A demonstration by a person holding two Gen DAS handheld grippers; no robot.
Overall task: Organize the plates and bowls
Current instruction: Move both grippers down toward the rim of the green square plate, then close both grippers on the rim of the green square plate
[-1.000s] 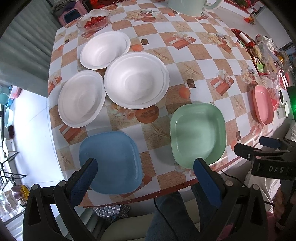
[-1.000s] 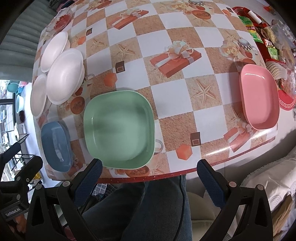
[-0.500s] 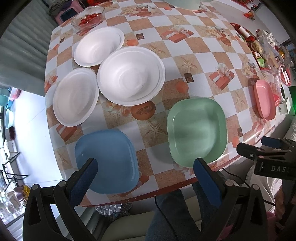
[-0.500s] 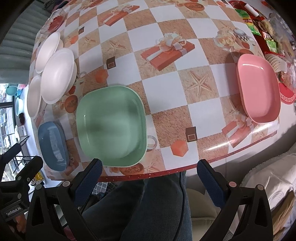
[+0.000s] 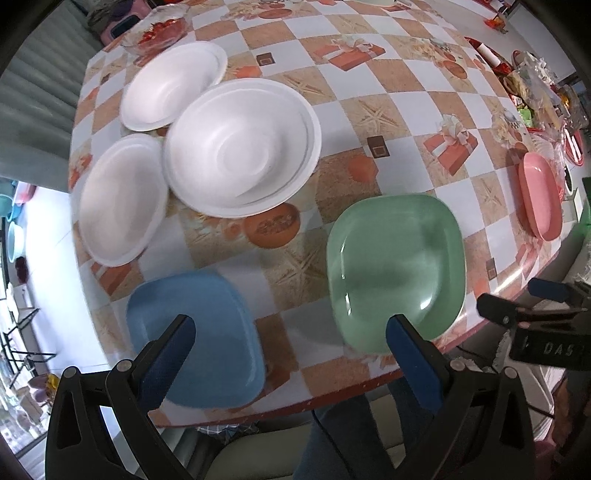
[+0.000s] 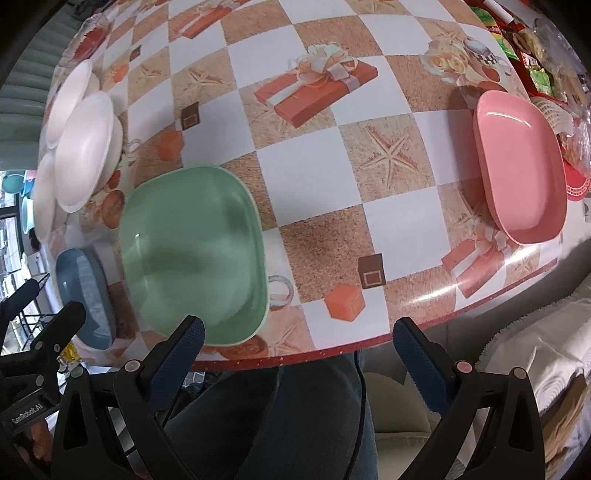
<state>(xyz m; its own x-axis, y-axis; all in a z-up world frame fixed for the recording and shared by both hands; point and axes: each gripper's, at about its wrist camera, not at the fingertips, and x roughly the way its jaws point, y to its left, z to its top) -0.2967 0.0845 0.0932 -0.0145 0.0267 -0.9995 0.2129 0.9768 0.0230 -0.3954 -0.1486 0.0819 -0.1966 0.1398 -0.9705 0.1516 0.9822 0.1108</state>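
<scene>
Blue, the square plate (image 5: 195, 339) lies at the near edge of the desk (image 5: 399, 103), partly behind the left finger of our left gripper (image 5: 291, 339), whose jaws stand wide apart and hold nothing; the green plate (image 5: 395, 266) lies just beside it to the right, its near rim behind the gripper's right finger; neither plate sits between the jaws. Our right gripper (image 6: 295, 347) is likewise spread open and empty above the desk's near edge; its left finger overlaps the near rim of the green plate (image 6: 192, 254), while the pink plate (image 6: 517, 170) rests well apart on the right, near that edge of the desk. Farther back on the left we see three white round dishes: a large white bowl (image 5: 240, 147), a white plate (image 5: 122, 199) touching its left rim, and another white bowl (image 5: 173, 85) behind them; a glass bowl of red fruit (image 5: 159, 29) stands beyond these. A glossy checked cloth printed with gift boxes and starfish covers the desk; packets and clutter (image 5: 535, 92) crowd its far right corner; a pale tiled floor shows to the left. We read "DAS" on the other gripper's body in the left view, and "GenRobot.AI" on the one seen in the right view.
</scene>
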